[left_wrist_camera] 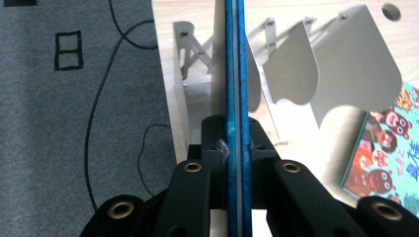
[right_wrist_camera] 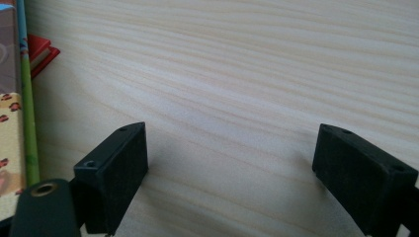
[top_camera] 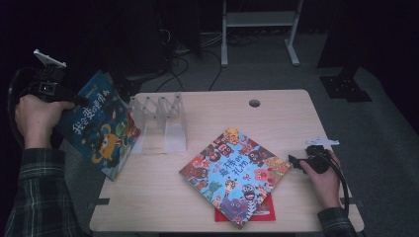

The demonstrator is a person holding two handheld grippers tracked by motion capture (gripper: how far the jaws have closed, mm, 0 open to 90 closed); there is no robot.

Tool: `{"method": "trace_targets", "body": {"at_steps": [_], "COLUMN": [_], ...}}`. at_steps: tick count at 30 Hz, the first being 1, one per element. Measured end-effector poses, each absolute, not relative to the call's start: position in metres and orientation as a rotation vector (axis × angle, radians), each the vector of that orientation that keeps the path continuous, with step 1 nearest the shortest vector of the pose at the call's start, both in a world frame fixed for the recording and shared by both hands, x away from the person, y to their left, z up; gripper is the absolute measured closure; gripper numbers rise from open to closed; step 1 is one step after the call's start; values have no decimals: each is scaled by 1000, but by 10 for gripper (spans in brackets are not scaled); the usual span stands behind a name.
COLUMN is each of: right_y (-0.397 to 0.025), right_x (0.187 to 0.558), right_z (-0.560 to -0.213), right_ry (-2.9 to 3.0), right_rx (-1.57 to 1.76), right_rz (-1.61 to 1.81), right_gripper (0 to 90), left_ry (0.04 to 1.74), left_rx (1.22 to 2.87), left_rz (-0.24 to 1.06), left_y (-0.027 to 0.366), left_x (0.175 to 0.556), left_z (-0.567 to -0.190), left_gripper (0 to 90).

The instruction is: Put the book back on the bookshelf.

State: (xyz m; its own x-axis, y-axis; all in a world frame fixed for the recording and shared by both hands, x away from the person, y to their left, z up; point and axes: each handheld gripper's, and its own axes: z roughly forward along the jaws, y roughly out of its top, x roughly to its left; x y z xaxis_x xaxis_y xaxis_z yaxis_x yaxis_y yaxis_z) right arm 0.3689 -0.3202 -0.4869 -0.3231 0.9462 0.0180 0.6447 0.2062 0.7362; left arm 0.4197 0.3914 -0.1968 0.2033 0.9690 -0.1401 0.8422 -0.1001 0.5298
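Partly hidden red book [top_camera: 267, 210] beneath picture book [top_camera: 234, 175]; left gripper [left_wrist_camera: 236, 148] clamping blue book [top_camera: 99, 123], right gripper [right_wrist_camera: 230, 168] wide, empty.

Looked like a lab or recording studio, not a home. Grey carpet floor [top_camera: 276, 74] w/ loose black cables [top_camera: 183, 64] running across it, dark curtained surroundings, a white metal stand frame [top_camera: 259, 19] at the back and a black equipment base plate [top_camera: 345, 88] on the right. One small light-wood table [top_camera: 276, 106] w/ a cable grommet hole [top_camera: 254, 103] stood alone in the middle, lit from above. Black tape marks [left_wrist_camera: 68, 50] were stuck on the carpet.
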Motion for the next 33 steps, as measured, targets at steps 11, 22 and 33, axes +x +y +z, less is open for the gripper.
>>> {"method": "trace_targets", "body": {"at_steps": [11,22,33], "right_y": [-320,-320,-320], "right_x": [369,369,369], "right_z": [-487,-487,-487], "right_ry": [2046,2046,2046], "right_rx": [1476,1475,1474], "right_rz": [914,914,914], "right_gripper": [128,129,128], "left_ry": [1752,1743,1731], "left_rx": [1940,1954,1961], "left_rz": [370,391,370], "left_y": [391,387,390], "left_x": [441,444,444], "left_z": [-202,-203,-205], "left_gripper": [827,822,772]}}
